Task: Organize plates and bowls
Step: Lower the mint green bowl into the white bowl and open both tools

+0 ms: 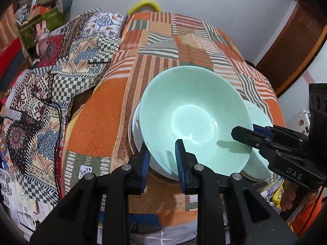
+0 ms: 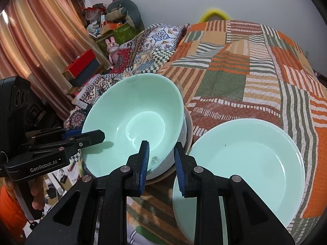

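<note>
"DAS" reads on the right gripper (image 1: 242, 131), "GenRobot.AI" on the left gripper (image 2: 93, 135). Both sets of jaws nearly together, each clamped on the rim of one tilted green bowl (image 1: 194, 120) from opposite sides, over a white dish (image 1: 136, 126). Green plate (image 2: 245, 163) just right of the right gripper; open quilt (image 2: 255, 71) beyond.

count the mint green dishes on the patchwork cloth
2: a green bowl gripped at its rim by both grippers over a whitish stack, and a green plate beside it. Others may hide beneath.

patchwork-covered table (image 2: 255, 77) bears stacked bowls (image 2: 184, 130) beside a green plate (image 2: 245, 159)
</note>
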The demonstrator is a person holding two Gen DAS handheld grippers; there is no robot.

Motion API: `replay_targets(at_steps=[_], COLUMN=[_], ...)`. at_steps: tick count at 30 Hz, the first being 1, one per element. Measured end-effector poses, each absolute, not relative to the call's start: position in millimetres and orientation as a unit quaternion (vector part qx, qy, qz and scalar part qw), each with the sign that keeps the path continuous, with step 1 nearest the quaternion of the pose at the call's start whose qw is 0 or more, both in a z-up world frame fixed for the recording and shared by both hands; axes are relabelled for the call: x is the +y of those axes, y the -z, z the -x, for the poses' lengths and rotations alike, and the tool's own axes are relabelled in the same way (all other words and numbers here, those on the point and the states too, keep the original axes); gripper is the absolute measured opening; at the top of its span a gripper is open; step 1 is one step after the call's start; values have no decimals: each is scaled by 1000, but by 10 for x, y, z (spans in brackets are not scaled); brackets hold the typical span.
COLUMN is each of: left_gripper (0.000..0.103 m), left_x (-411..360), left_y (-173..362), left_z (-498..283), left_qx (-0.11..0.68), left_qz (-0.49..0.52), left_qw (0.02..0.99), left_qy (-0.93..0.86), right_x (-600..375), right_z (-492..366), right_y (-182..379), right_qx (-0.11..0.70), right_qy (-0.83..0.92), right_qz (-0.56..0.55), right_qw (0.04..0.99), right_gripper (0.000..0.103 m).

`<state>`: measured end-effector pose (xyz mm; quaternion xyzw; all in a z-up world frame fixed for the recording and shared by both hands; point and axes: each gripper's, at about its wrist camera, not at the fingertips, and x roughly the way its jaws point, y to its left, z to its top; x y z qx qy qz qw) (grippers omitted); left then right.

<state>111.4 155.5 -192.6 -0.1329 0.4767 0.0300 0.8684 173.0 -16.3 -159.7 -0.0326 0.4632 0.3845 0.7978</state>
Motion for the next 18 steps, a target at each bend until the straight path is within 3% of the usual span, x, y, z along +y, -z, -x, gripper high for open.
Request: replay_targets(at_steps=[18], left_gripper=[24], left_x=[1595], left_y=[2102], left_z=[-1202], left_qx=[497], left_qz=[138], left_qw=[856], left_qy=[-29], right_x=[-67], right_z=[-1749], right_y=[1741], right_qx=[480], right_qy=[-377], right_qz=[52], right_qw=[791], right_gripper=[22])
